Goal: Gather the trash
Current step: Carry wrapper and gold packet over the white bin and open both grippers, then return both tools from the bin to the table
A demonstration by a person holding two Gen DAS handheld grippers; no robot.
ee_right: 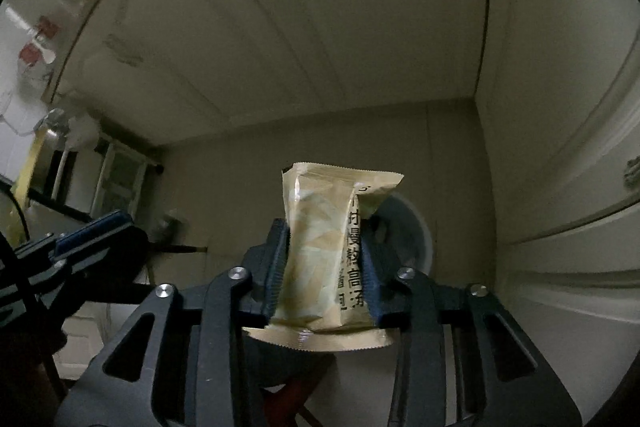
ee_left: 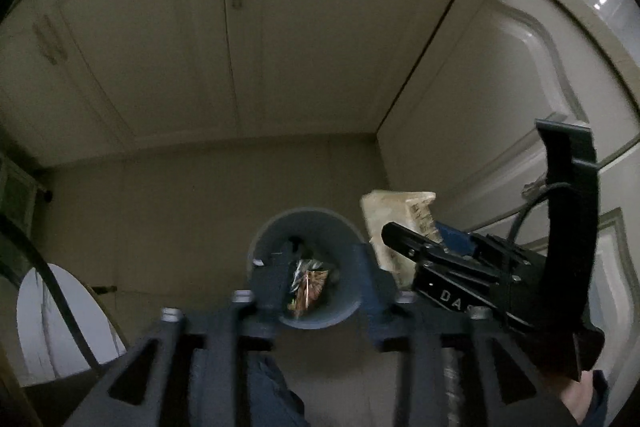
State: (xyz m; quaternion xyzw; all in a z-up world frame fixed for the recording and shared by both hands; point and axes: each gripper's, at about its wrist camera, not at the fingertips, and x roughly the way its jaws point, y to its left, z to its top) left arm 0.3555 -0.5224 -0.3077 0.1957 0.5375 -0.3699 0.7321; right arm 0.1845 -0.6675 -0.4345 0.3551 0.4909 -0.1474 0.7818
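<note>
Left tongs (ee_left: 320,283) nearest in the left wrist view, pointed steeply down, fingers standing apart with neither pad pressing on anything. Seen through that gap, a crumpled colourful wrapper (ee_left: 308,287) inside the mouth of a round grey bin (ee_left: 304,227); cannot tell whether lying in it or falling. Just right of the bin, right tongs (ee_left: 424,235) reaching in from the side, gripped at the bottom right corner by a hand (ee_left: 580,399), with a beige packet (ee_left: 396,219) sticking out past the fingertips, beside the bin's rim and not yet over its opening.

From the right wrist, plain what the other view hides: right tongs (ee_right: 324,267) narrowed onto the packet (ee_right: 320,247), a ribbed pad against each long side, packet upright with dark print down its right face and a crimped seam below the pads. Bin (ee_right: 416,227) only half seen here, behind and right of the packet, its contents hidden. Left tongs (ee_right: 104,233) at the left edge, well apart from the packet.

Bin standing on bare floor (ee_left: 180,207) with free room to its left and front. Hemmed in behind and on the right by pale cupboard doors (ee_left: 160,47) that meet in a corner.
</note>
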